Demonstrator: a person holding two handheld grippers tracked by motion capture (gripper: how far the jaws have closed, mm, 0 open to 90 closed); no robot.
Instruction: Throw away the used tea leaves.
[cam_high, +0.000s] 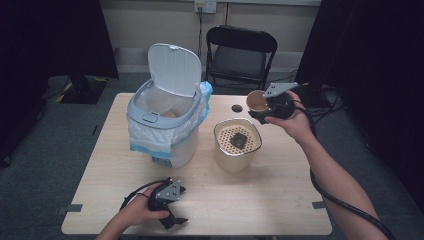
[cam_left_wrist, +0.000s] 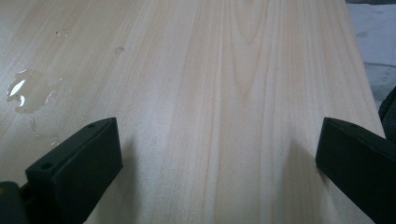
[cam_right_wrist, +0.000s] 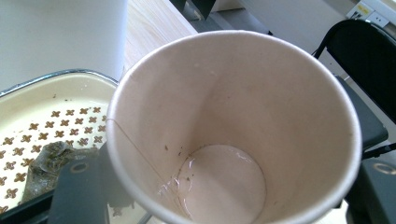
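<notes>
one pale wood table (cam_high: 280, 200) on grey carpet (cam_high: 45, 165), wet patch (cam_left_wrist: 25, 91).

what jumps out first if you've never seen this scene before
The paper cup, clamped in the right gripper above the table's far right, tipped and nearly empty. Beneath and beside it sits a cream strainer bucket with a wet tea bag on its perforated top. At far left stands a bag-lined bin, lid up.
</notes>
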